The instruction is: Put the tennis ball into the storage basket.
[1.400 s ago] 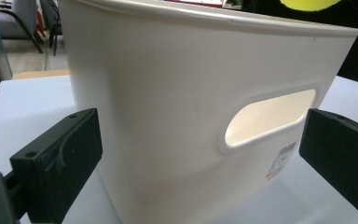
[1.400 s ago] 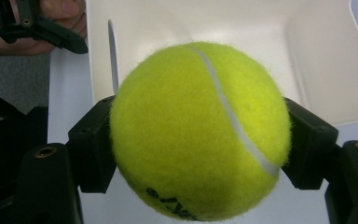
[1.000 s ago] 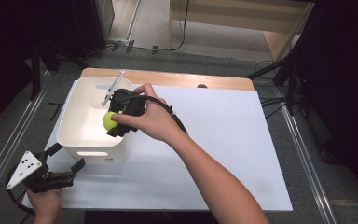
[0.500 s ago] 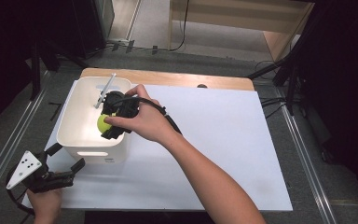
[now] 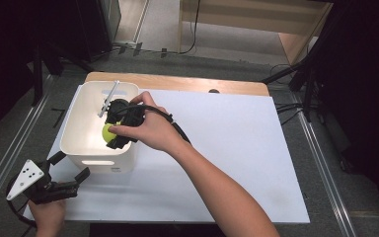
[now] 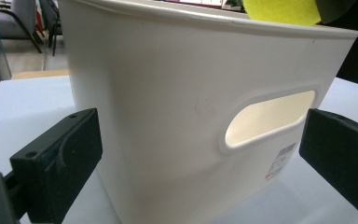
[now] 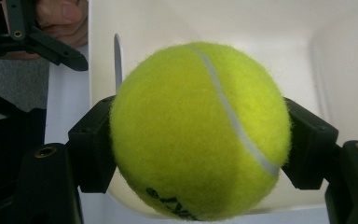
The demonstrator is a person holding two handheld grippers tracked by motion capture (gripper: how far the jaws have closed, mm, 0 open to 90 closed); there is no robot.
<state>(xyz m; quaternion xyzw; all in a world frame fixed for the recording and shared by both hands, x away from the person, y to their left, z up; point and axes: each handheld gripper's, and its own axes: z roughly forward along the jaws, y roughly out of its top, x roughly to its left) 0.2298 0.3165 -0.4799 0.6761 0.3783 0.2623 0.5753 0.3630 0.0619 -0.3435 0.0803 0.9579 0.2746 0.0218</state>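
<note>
- Ball (image 7: 198, 133): my right tool (image 5: 116, 129) is clamped on this yellow-green tennis ball, 1 jaw pressed to each side.
- I see the ball over the inside of the white bin (image 5: 79, 143), at about rim height; whether it touches the bin floor I cannot tell.
- My left tool (image 5: 68, 173) sits on the white surface (image 5: 237, 148) just before the bin's handle wall, jaws spread wide, gripping nothing.

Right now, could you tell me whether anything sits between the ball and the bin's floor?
Nothing visible does. The right tool holds the ball inside the bin; the floor beneath looks bare.
</note>
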